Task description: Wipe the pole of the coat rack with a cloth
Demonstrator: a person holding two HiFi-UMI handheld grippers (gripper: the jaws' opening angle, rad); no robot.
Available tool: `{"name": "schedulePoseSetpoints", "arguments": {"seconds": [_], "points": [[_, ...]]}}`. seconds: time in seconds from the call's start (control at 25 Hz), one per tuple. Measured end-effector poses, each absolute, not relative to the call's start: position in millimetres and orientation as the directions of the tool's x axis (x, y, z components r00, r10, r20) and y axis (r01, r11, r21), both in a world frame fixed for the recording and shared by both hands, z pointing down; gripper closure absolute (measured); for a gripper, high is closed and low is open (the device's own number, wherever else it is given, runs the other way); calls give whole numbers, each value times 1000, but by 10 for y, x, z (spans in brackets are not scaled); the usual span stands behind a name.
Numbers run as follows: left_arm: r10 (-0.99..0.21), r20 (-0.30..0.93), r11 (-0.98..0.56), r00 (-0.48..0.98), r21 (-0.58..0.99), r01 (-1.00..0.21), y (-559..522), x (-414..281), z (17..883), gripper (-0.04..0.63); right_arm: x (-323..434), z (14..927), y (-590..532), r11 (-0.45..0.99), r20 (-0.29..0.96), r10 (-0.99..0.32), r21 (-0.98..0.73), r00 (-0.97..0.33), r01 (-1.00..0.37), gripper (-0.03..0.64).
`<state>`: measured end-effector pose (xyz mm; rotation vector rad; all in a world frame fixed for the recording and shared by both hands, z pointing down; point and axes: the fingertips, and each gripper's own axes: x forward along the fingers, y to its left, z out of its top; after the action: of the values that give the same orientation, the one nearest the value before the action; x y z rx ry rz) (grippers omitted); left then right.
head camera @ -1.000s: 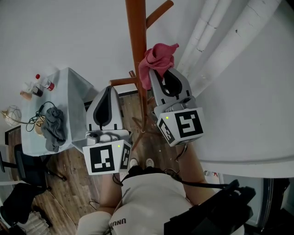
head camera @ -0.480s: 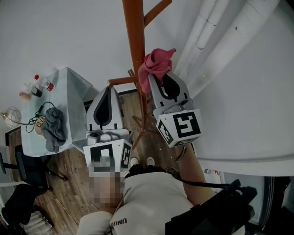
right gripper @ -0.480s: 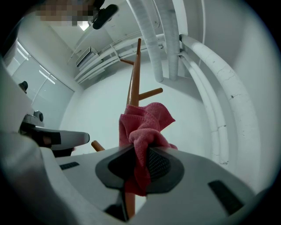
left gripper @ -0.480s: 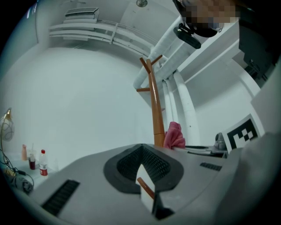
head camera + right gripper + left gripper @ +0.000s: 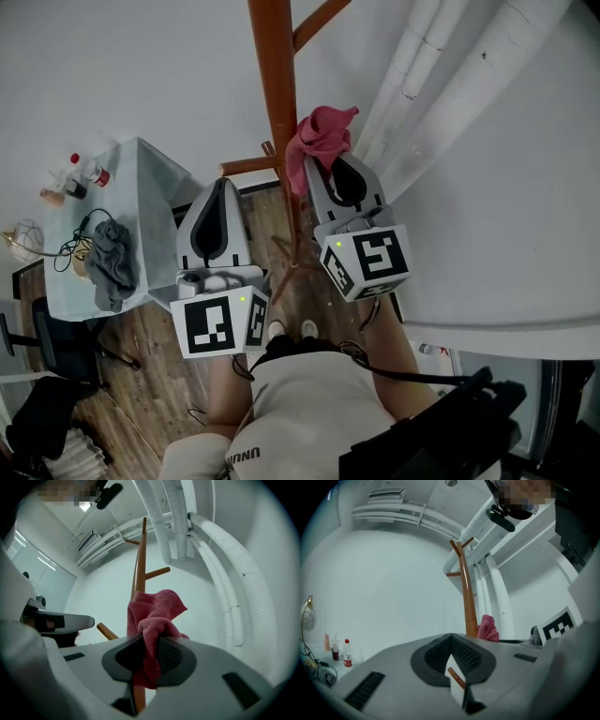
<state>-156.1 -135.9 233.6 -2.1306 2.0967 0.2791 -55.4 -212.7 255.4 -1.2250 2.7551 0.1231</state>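
While the pink cloth [image 5: 322,136] is pinched in the right gripper [image 5: 334,171] against the pole [image 5: 275,94], at its 3 o'clock, the left gripper [image 5: 218,202] is held lower, at the pole's 7 o'clock, jaws pressed together on nothing.

"UNUN" on the person's shirt [image 5: 300,398]

My right gripper [image 5: 147,653] is pale grey with black ribbed pads [image 5: 171,656]. Its cube [image 5: 367,261] carries black-and-white square markers, and my left gripper [image 5: 452,656] matches. The rose-pink woven cloth [image 5: 154,616] has a fine waffle texture. The slim wooden coat-rack pole [image 5: 277,94] is reddish brown. At nine o'clock lies a crumpled dark grey rag [image 5: 111,262] over brown plank flooring [image 5: 150,347].
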Motion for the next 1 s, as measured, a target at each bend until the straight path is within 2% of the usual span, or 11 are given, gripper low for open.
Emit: {"name": "schedulePoseSetpoints", "arguments": {"seconds": [1.0], "points": [[-979,-204,-27,22,22,-999,-1366,-1536,2386,589,-524,2989,-2148,659,-37,-751,-5,-659,-752,548]]}}
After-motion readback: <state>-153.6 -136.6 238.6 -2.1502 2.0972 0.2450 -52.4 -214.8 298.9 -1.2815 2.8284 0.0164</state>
